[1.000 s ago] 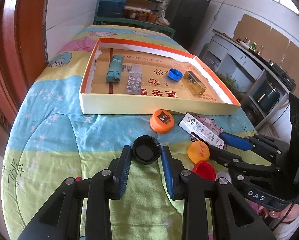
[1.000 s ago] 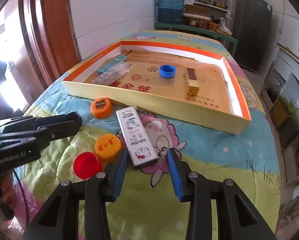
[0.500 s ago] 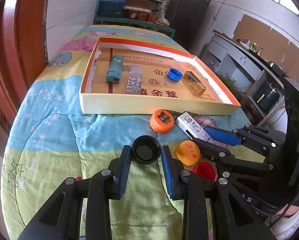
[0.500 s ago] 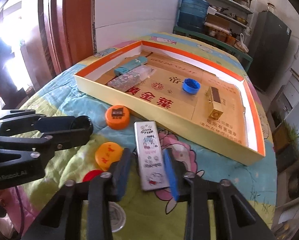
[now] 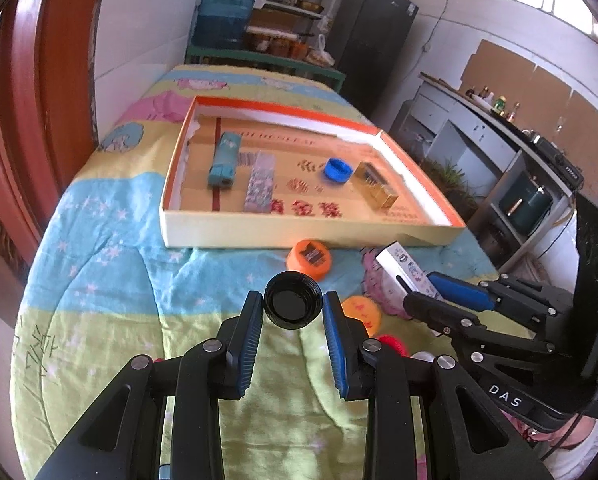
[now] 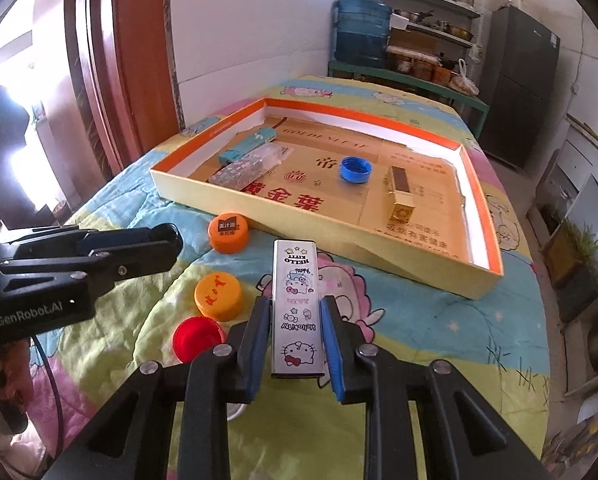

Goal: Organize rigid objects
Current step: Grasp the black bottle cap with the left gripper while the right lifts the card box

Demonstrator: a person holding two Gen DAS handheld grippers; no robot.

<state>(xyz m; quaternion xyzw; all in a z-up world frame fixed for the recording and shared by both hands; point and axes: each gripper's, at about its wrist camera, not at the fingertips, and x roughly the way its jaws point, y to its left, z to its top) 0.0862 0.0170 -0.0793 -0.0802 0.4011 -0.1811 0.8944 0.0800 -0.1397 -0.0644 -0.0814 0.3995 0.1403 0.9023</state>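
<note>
Left gripper (image 5: 293, 312) fingers grasp a black round plastic cap (image 5: 293, 306), right gripper (image 6: 295, 316) fingers a flat cartoon-printed tin (image 6: 297, 308), above loose caps before the orange-rimmed cardboard tray (image 6: 479, 280) on the quilted tabletop (image 6: 439, 332).

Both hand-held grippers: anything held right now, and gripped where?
Left hand-held gripper: black cap, pinched across its rim. Right hand-held gripper, jaws just closed: white cartoon tin, clamped on its long sides near the near end.

A tray (image 6: 383, 246) lies mid-surface, toward the far edge. In it, left to right: two flat packs (image 6: 246, 148), a cap (image 6: 355, 169), a small box (image 6: 399, 192). Before the tray's near wall lie three caps (image 6: 228, 233), a fourth (image 5: 293, 306) beside them, and a tin (image 6: 297, 308).
</note>
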